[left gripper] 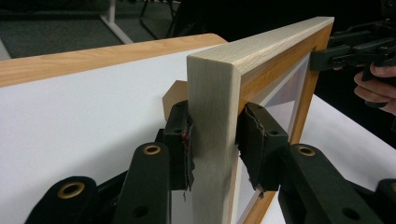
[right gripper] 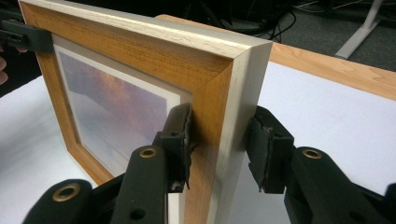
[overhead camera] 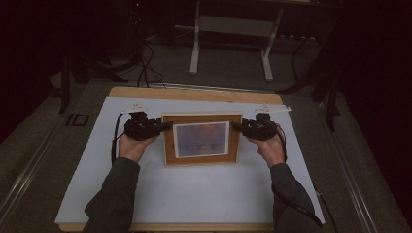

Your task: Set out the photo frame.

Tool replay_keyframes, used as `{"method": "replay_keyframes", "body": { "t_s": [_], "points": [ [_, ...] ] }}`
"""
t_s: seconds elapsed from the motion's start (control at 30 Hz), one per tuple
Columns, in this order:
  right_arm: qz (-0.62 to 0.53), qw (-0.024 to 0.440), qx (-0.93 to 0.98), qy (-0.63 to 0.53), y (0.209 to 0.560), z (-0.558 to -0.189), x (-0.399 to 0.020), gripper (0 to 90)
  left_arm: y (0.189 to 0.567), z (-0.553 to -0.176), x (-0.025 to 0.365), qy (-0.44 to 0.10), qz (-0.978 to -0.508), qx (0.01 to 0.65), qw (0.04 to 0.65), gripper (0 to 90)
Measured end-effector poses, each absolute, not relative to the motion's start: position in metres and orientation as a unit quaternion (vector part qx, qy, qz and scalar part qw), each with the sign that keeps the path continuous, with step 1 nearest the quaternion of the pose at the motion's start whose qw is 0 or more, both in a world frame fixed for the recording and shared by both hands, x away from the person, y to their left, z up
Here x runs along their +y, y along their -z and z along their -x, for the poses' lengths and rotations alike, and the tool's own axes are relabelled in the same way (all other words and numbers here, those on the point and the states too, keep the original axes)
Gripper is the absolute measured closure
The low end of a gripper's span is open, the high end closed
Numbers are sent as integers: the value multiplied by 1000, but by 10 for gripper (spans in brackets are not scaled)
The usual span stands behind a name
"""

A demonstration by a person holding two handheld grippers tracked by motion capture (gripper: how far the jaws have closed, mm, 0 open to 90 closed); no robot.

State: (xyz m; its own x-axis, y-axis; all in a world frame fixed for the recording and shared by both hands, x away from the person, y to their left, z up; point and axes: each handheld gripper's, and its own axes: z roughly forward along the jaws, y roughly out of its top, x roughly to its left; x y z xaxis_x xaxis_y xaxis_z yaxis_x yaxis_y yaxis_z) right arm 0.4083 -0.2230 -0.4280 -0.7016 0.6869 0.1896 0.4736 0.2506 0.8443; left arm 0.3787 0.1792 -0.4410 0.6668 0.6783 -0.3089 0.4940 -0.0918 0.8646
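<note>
In the high view, a wooden picture frame (overhead camera: pixel 202 139) stands in the middle of the white surface (overhead camera: pixel 194 194), a little toward its far half, with its picture side facing the person. The left gripper (overhead camera: pixel 163 126) meets the left edge of the frame and the right gripper (overhead camera: pixel 239 126) meets the right edge, each one held by a hand that comes from the bottom. In the left gripper view, the two black fingers (left gripper: pixel 180 142) are on both sides of the pale side edge of the picture frame (left gripper: pixel 212 140); the finger at the back presses on the wood and the front finger lies against the front face, so the frame is grasped. The right gripper (left gripper: pixel 327 58) is seen far off at the other upper corner. In the right gripper view, one finger (right gripper: pixel 180 140) presses on the brown front of the picture frame (right gripper: pixel 140 60); the other finger, behind the frame, seems to stand slightly apart from the pale side, so I cannot tell if this grasp is firm.
</note>
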Motion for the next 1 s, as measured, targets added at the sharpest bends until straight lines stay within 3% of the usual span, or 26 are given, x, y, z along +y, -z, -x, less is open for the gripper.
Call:
{"method": "replay_keyframes", "body": {
  "t_s": [1.0],
  "points": [
    [-376, 112, 775, -496, 430, -395, -235, 624, 443, -381, 173, -63, -732, 392, 554, 659]
  ]
}}
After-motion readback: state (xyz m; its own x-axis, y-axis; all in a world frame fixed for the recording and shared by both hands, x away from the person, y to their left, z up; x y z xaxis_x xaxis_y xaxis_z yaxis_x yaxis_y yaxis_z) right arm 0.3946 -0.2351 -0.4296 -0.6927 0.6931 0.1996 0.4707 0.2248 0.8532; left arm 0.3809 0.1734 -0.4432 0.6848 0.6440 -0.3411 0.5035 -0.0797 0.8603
